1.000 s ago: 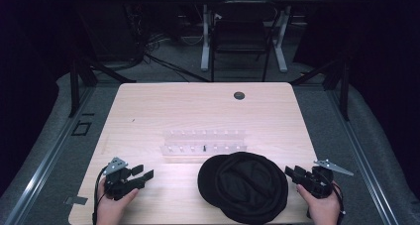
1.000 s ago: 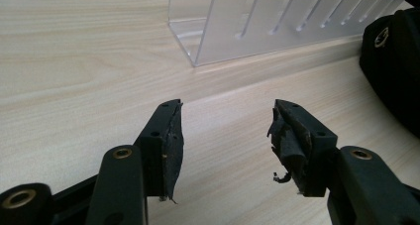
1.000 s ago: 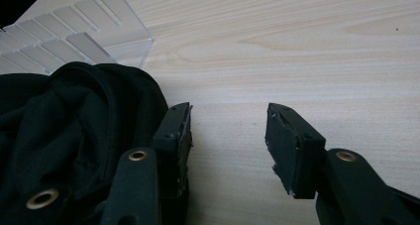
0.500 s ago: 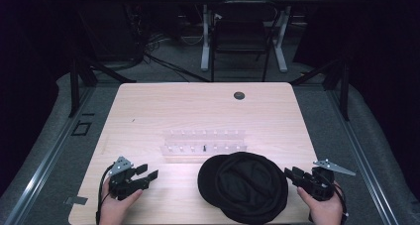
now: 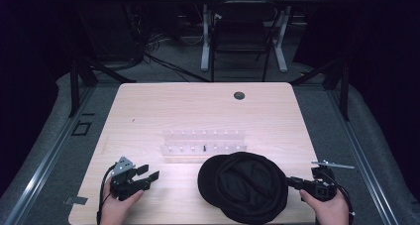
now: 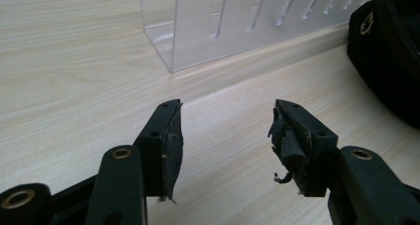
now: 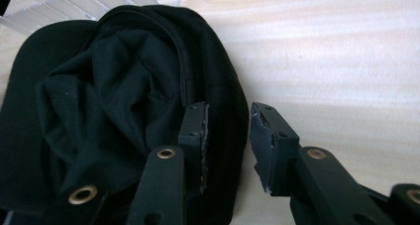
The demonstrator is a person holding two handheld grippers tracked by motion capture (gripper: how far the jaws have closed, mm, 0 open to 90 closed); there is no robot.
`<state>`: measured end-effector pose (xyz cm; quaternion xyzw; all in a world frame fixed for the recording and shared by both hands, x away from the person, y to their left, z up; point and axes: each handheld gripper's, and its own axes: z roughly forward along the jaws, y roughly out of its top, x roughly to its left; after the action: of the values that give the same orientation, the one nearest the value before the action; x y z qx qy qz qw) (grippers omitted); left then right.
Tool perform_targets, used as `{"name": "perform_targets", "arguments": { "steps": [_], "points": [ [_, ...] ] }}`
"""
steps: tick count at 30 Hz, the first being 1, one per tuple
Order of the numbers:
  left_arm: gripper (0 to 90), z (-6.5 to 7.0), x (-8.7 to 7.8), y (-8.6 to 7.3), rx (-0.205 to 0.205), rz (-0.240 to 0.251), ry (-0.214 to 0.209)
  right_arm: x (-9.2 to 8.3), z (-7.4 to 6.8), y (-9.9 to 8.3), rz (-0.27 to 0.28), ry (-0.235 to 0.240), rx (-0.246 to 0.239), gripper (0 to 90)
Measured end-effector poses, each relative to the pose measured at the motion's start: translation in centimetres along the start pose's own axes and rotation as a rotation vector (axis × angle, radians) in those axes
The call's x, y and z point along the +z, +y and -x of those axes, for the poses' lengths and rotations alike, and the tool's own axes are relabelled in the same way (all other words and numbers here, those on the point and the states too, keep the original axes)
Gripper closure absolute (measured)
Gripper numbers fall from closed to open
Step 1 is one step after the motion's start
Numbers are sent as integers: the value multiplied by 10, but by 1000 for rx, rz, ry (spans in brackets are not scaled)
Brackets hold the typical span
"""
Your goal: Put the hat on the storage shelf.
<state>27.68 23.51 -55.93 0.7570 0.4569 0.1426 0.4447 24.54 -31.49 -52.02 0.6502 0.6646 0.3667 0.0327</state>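
A black cap (image 5: pixel 245 185) lies crown-down at the table's near edge, its dark lining (image 7: pixel 114 101) facing up. My right gripper (image 5: pixel 293 183) sits at the cap's right rim, pointing left. Its jaws have just been closing. In the right gripper view (image 7: pixel 229 131) one jaw hangs over the lining and the other stands outside the rim, with the rim between them and a gap left. My left gripper (image 5: pixel 149 178) rests open at the near left, pointing right toward the cap (image 6: pixel 391 51). Nothing is between its jaws (image 6: pixel 225 131).
A clear slotted rack (image 5: pixel 204 141) stands mid-table just behind the cap, also ahead of the left gripper (image 6: pixel 233 22); a small dark piece (image 5: pixel 204 146) sits in it. The wooden table (image 5: pixel 198 106) has a black grommet (image 5: pixel 239 95) at the back. A chair (image 5: pixel 241 41) stands beyond.
The right gripper's jaws have narrowed at the cap's right rim and the hand has lifted slightly. The left gripper has hardly moved.
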Motion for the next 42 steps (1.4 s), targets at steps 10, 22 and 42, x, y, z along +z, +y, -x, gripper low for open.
{"name": "perform_targets", "arguments": {
  "steps": [10, 22, 42],
  "points": [
    [458, -1, 0, -1, -4, -3, 3, 7, -3, 9, -141, 7, 29, 722],
    [458, -2, 0, -1, -4, -10, 6, 14, -3, 24, -246, 7, 50, 777],
    [458, -2, 1, -2, -7, -18, 6, 26, -2, 37, -400, 31, 72, 796]
  ]
}}
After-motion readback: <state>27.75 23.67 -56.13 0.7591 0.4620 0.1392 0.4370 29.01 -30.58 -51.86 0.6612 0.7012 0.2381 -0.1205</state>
